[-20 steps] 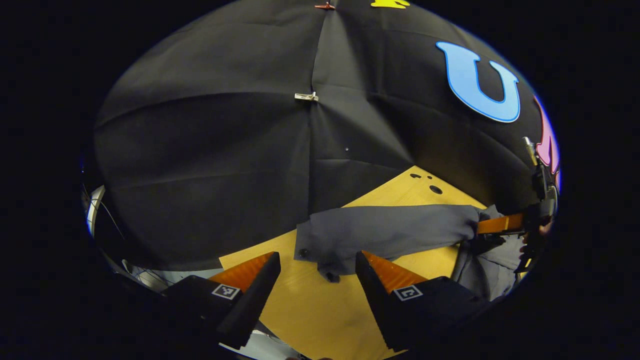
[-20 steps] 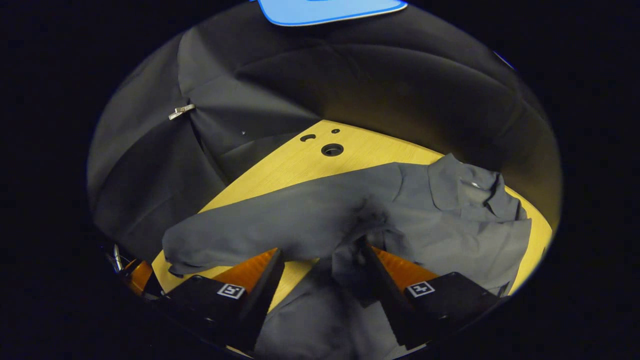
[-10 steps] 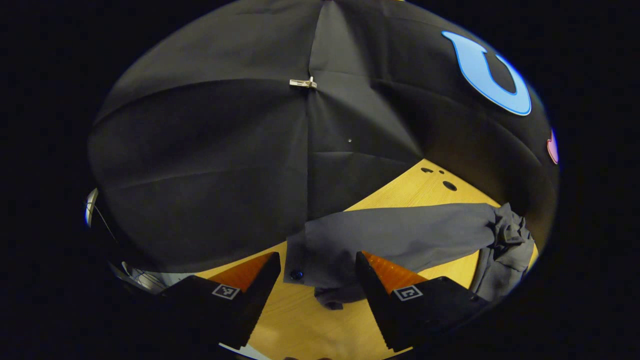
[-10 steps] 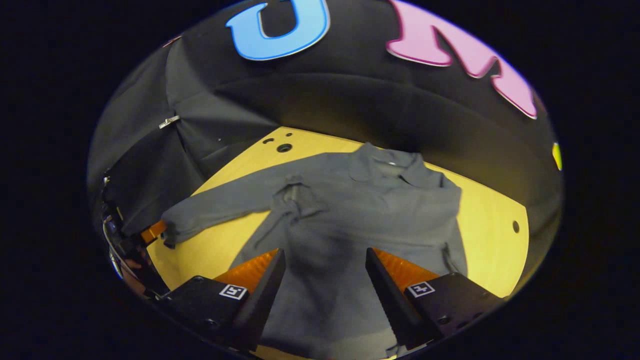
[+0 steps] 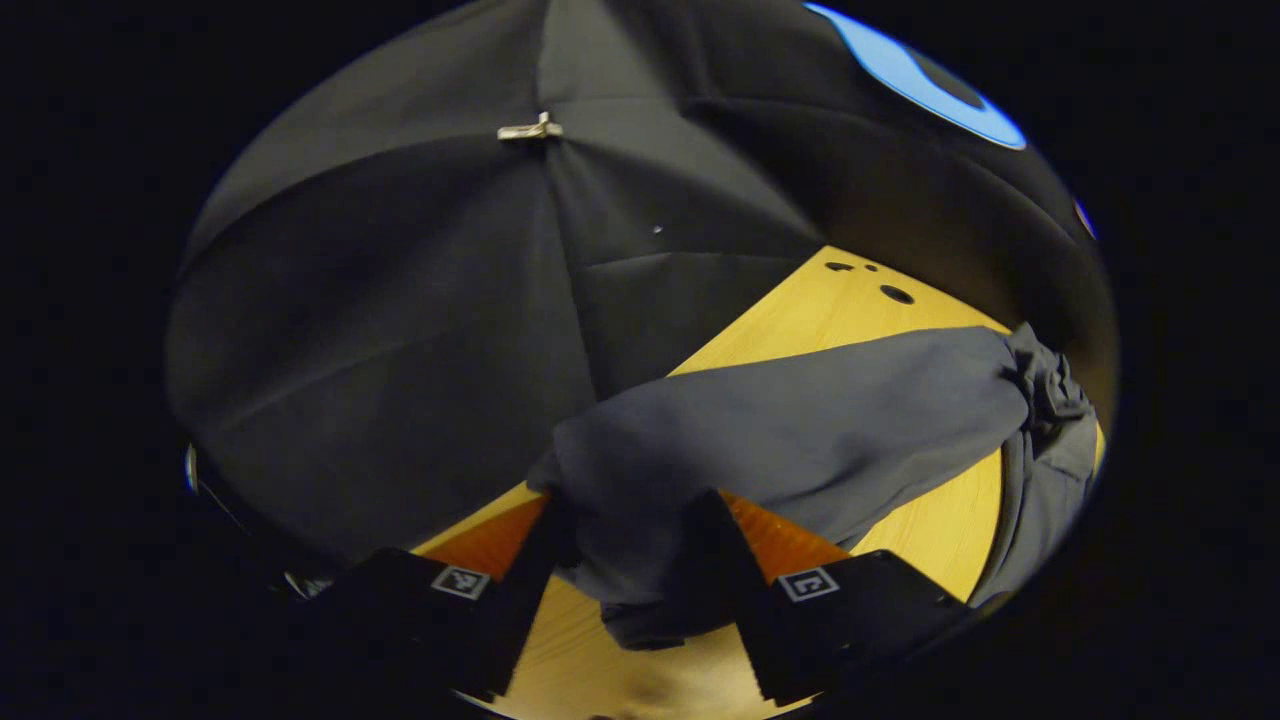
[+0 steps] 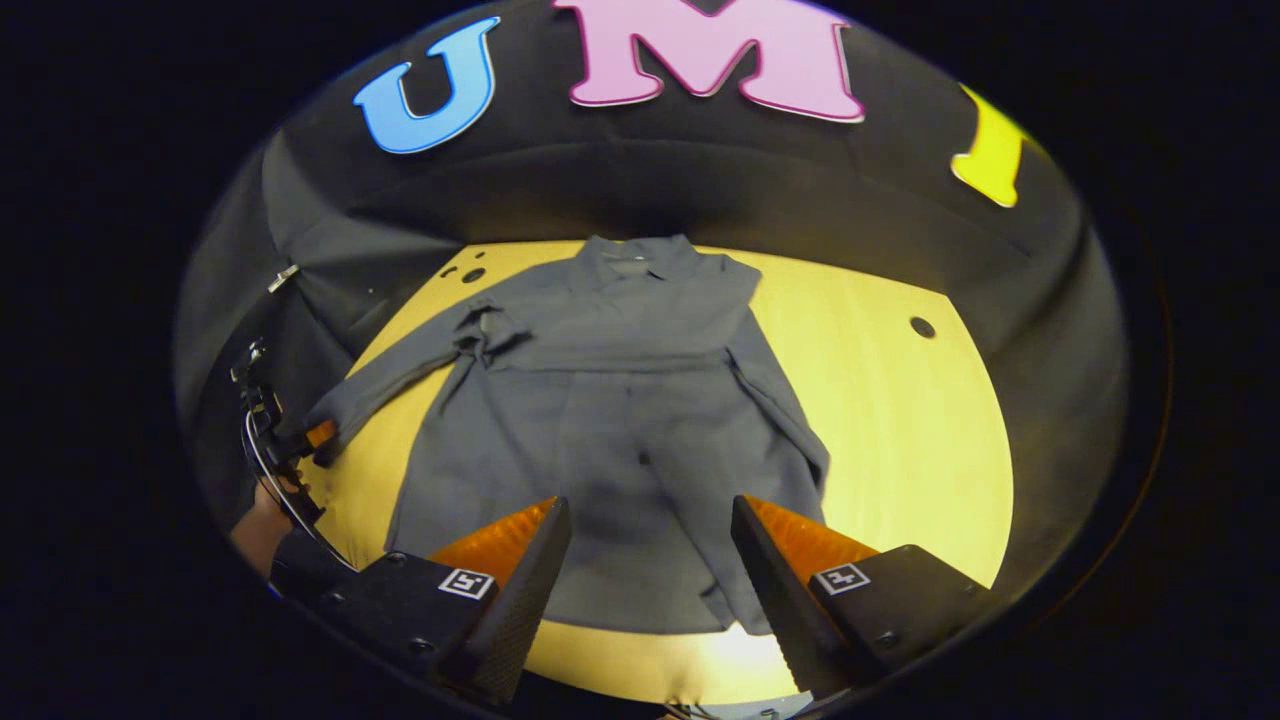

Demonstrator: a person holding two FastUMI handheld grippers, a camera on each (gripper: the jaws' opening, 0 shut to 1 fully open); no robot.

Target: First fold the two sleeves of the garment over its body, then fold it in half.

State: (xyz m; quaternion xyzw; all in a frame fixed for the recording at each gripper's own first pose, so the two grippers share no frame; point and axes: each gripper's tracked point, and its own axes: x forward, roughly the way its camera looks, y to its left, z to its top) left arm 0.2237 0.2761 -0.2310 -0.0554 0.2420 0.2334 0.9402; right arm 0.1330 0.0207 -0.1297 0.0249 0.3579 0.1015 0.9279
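A grey long-sleeved shirt (image 6: 600, 400) lies spread on the yellow wooden table (image 6: 900, 420), collar toward the wall. Its right sleeve (image 6: 780, 420) lies down along the body's right side. The other sleeve (image 5: 800, 420) stretches out sideways, and its cuff (image 5: 640, 560) rests between the fingers of my left gripper (image 5: 628, 515), whose jaws stand apart around it. In the right gripper view that left gripper (image 6: 310, 440) sits at the sleeve's end, held by a hand (image 6: 262, 515). My right gripper (image 6: 650, 510) hangs open above the shirt's hem, holding nothing.
The table has round holes at its far left (image 6: 473, 274) and right (image 6: 922, 327). Black cloth walls close off the back and sides, with a metal clip (image 5: 530, 130) on a seam. Bare tabletop (image 5: 940, 530) shows beside the sleeve.
My left gripper has moved forward so the cuff now lies between its fingers. My right gripper has drawn back from the shirt's armpit and swung right; the whole shirt is now in its view.
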